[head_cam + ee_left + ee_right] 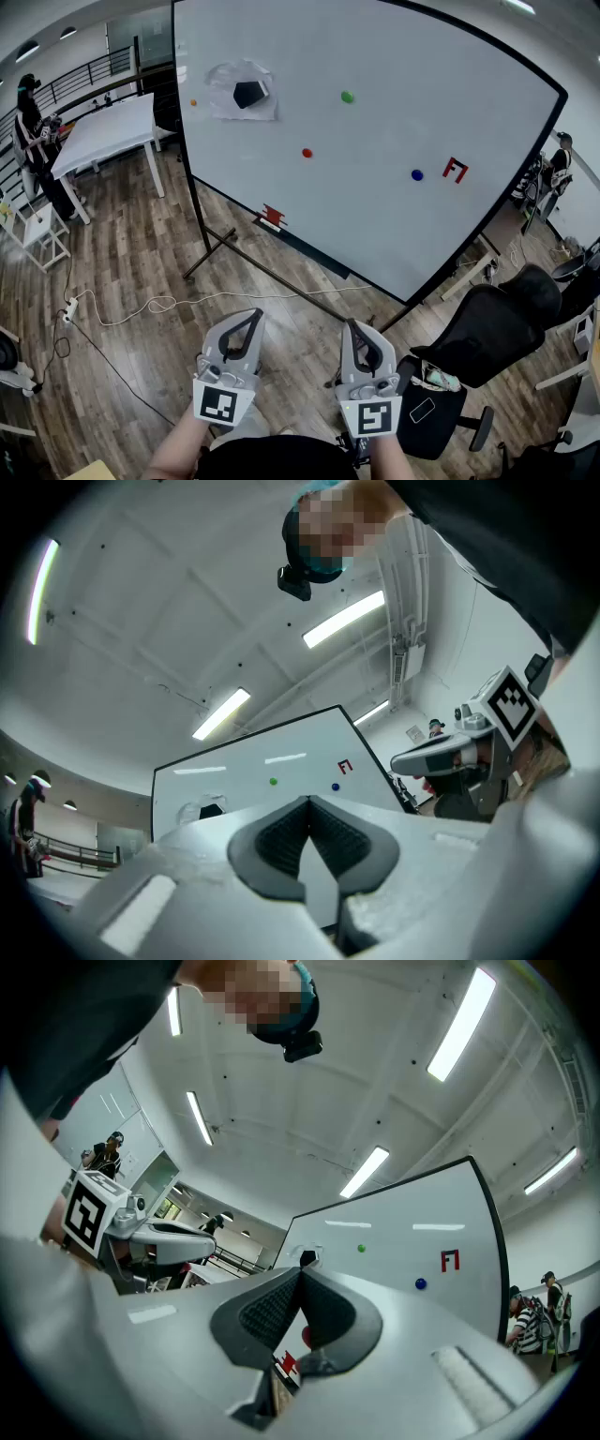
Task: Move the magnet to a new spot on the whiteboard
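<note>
The whiteboard [394,216] stands ahead on a black frame. Round magnets cling to it: a green magnet [348,97], a red magnet [307,153], a blue magnet [417,174] and a tiny orange magnet [193,102]. A red F-shaped mark [456,170] sits right of the blue one. My left gripper [252,316] and right gripper [355,324] are held low near my body, far from the board, both shut and empty. In the left gripper view the left gripper [307,801] points up at the board, as does the right gripper [302,1271] in its own view.
A black object in clear plastic [247,93] is stuck at the board's upper left, and a red piece [273,217] sits on its lower edge. A white table [103,131] and a person [33,122] are far left. A black office chair [487,328] is at right. A white cable [159,305] crosses the wooden floor.
</note>
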Demonstrator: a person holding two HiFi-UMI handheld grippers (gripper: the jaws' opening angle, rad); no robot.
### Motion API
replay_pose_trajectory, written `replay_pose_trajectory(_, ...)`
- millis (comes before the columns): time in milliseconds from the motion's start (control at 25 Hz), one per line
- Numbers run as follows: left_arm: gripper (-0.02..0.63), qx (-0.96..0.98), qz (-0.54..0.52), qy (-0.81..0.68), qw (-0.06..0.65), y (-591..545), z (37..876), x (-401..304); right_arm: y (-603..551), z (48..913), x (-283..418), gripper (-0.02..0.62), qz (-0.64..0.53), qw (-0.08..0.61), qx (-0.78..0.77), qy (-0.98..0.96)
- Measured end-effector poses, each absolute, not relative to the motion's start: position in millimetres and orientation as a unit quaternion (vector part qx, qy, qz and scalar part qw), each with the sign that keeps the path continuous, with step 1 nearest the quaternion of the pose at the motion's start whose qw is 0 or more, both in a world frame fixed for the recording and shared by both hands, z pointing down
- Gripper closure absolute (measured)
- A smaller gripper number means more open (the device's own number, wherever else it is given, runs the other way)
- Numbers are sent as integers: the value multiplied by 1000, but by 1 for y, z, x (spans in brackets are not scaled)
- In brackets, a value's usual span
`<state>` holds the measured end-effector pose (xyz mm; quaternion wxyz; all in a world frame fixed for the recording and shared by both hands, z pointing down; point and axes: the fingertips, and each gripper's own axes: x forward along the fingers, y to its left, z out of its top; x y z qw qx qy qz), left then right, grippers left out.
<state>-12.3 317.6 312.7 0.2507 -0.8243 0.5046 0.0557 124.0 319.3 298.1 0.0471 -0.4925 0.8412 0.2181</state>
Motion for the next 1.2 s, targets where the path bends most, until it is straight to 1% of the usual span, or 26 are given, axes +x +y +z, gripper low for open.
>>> replay_pose_trajectory(240, 604, -827, 52, 502, 247, 298, 320, -28, 302, 308, 104, 594, 214, 40, -490, 844)
replay_pose_trajectory(400, 604, -828, 54, 504, 241, 280, 322, -42, 285, 316, 90, 594, 209, 22, -489, 847)
replay_pose_trajectory(1200, 604, -853, 73, 455, 244, 188, 326, -103, 208, 307, 21, 592, 236, 34, -530, 814)
